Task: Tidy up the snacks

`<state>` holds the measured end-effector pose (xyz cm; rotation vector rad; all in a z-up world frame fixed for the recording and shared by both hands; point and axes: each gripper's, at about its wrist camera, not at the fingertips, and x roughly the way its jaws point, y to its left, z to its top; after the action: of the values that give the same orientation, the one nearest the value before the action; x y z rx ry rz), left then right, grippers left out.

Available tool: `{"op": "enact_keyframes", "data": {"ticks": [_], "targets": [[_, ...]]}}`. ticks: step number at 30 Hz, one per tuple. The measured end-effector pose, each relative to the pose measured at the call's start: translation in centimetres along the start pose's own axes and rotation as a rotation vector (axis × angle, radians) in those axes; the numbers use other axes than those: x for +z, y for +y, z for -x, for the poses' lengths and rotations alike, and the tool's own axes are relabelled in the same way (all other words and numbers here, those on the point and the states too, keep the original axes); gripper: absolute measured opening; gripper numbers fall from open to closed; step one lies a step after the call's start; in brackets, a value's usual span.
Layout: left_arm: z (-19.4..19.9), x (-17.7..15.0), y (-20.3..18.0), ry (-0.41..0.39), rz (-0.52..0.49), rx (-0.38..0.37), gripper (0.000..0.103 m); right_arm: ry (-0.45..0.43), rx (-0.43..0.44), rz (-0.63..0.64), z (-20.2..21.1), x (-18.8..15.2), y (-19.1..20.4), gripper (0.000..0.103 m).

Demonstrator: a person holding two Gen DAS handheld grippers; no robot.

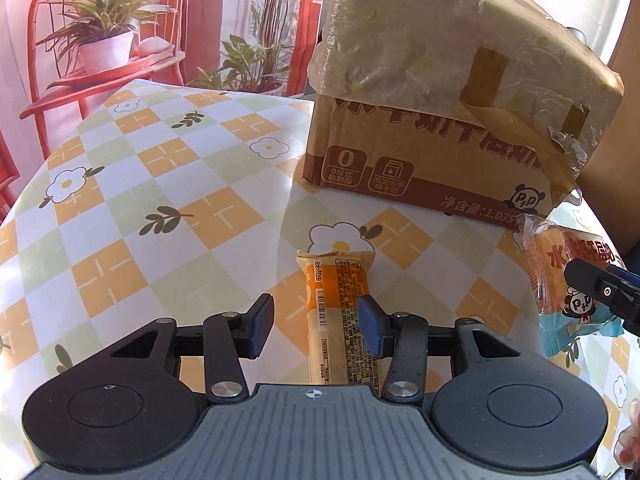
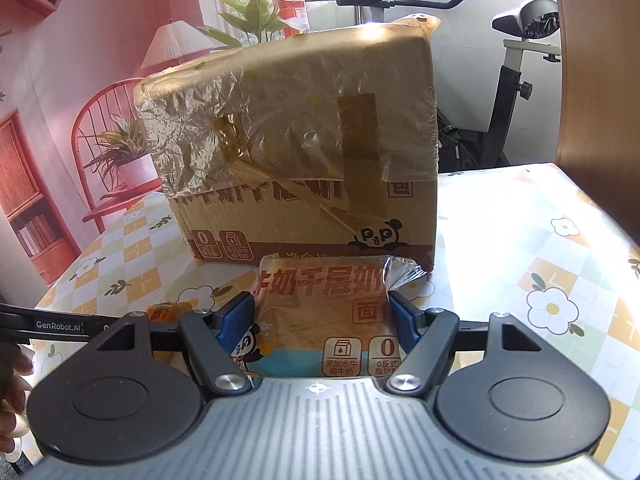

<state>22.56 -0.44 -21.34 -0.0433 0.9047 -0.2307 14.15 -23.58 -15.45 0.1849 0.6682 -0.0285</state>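
A long orange snack bar packet (image 1: pixel 340 312) lies on the checked tablecloth (image 1: pixel 160 184). My left gripper (image 1: pixel 316 326) is open; its fingers stand to either side of the packet, the right pad (image 1: pixel 370 326) touching it. My right gripper (image 2: pixel 322 318) is shut on a clear bread packet (image 2: pixel 320 304) with red lettering. The same packet (image 1: pixel 560 280) and the right gripper (image 1: pixel 600 284) show at the right edge of the left wrist view. A taped cardboard box (image 1: pixel 440 100) stands just behind both; it also shows in the right wrist view (image 2: pixel 300 140).
The table's far edge runs behind the box. A red chair with a potted plant (image 1: pixel 108 40) stands beyond the table on the left. An exercise bike (image 2: pixel 512 80) stands behind on the right. A small orange wrapper (image 2: pixel 162 312) lies left of my right gripper.
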Motion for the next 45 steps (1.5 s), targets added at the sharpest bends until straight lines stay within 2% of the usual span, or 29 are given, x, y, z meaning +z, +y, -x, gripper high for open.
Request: {"op": "enact_keyframes", "data": {"ticks": [3,6,9,11,13,16,21,26,31,34,37,41,45], "targets": [[-0.8,-0.6,-0.6,0.012,-0.003,-0.003,0.057,0.003,-0.001,0.000,0.0,-0.1,0.0,0.073],[-2.0,-1.3,-1.3,0.052,-0.019,0.013,0.057,0.007,-0.003,-0.003,-0.1,-0.1,-0.2,0.073],[-2.3,-2.3,-2.3,0.022,-0.076,0.041,0.057,0.012,-0.001,-0.002,-0.2,-0.1,-0.2,0.073],[-2.2,-2.3,-2.5,0.017,-0.096,0.046,0.039,0.011,0.002,0.002,-0.2,-0.1,0.0,0.073],[-1.8,-1.9,-2.2,0.005,-0.070,0.044,0.038,0.008,0.007,0.004,0.0,-0.1,0.1,0.073],[-0.1,-0.8,-1.9,-0.066,-0.064,0.080,0.038,-0.011,0.014,0.007,0.5,0.2,0.2,0.073],[4.1,2.5,-2.1,-0.214,-0.063,0.078,0.038,-0.083,0.030,0.005,2.1,1.7,0.5,0.073],[8.8,6.7,-3.5,-0.386,-0.091,0.049,0.038,-0.203,0.052,0.004,4.2,5.3,0.7,0.073],[10.9,11.7,-6.5,-0.489,-0.142,0.001,0.038,-0.313,0.075,0.023,5.3,10.3,0.6,0.073],[10.1,15.1,-8.0,-0.490,-0.144,-0.048,0.038,-0.353,0.081,0.055,4.6,13.8,0.4,0.073],[7.9,18.4,-9.4,-0.479,-0.167,-0.038,0.038,-0.367,0.059,0.125,2.3,16.9,0.3,0.073],[4.3,21.8,-9.7,-0.423,-0.150,-0.032,0.038,-0.333,0.039,0.136,-1.6,19.5,-0.7,0.073],[1.3,23.2,-10.4,-0.382,-0.173,-0.012,0.038,-0.290,0.030,0.150,-4.9,20.9,-2.0,0.073]]}}
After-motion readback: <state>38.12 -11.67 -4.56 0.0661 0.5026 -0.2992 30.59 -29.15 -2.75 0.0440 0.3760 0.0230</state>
